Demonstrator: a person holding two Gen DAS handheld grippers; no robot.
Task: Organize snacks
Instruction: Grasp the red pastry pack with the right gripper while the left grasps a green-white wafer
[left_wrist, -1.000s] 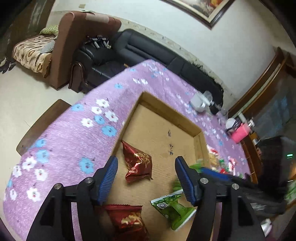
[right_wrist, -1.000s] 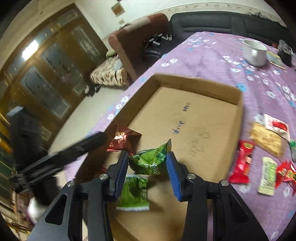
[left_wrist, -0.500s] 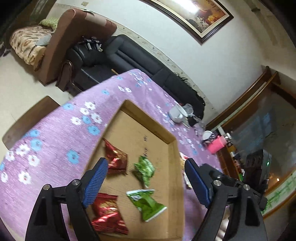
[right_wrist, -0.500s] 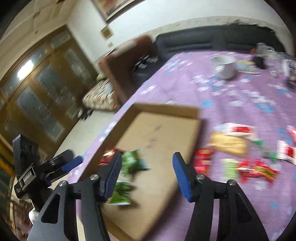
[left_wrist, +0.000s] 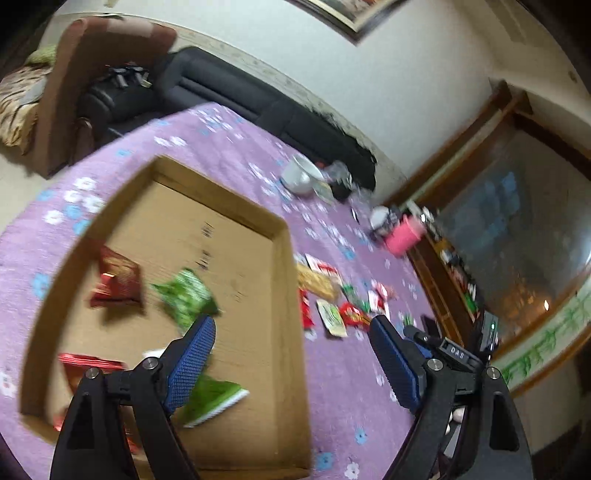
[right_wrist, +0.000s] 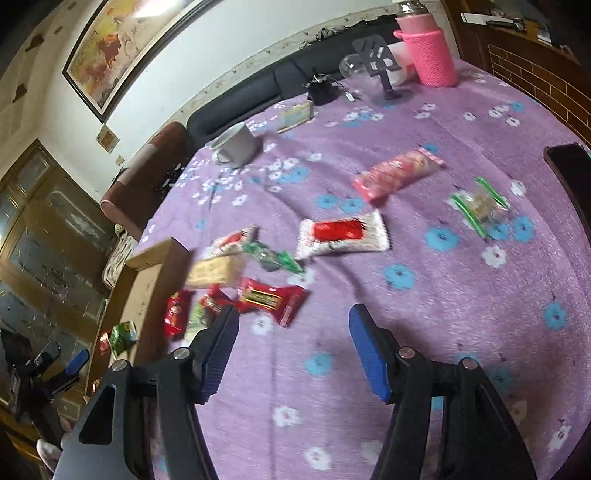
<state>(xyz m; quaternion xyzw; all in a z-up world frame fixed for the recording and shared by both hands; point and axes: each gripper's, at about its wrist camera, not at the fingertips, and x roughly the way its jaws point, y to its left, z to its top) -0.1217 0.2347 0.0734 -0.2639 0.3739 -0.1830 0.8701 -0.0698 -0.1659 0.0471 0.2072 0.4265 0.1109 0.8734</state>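
Purple flowered cloth (right_wrist: 461, 295) covers the table, and on it sits the shallow brown cardboard tray (left_wrist: 288, 295) that takes the snacks. Two green crinkled packets (left_wrist: 186, 299) and two dark red foil packets (left_wrist: 118, 284) lie inside it; the nearer ones are partly hidden behind the left gripper (left_wrist: 291, 354), whose jaws stand wide apart with nothing between them.

Just right of the tray's wall lies a loose cluster of wrappers: a red twist-end candy (right_wrist: 271, 301), a tan biscuit pack (right_wrist: 216, 271), a white pack with a red panel (right_wrist: 341, 234). Farther right, well apart, are a pink long pack (right_wrist: 397, 173) and a clear green-edged pack (right_wrist: 478, 205). The right gripper (right_wrist: 291, 350) hangs above the cloth near the red candy, jaws spread and empty.

The step in hand looks like fetching the next snack. It would go best by lowering the right fingers astride the red candy's narrow width, closing on its body rather than a twisted end.

Motion blur smears the labels; how many small wrappers overlap beside the tray cannot be told. A white mug (right_wrist: 236, 146) and a pink knitted-sleeve bottle (right_wrist: 430, 51) stand at the far side.
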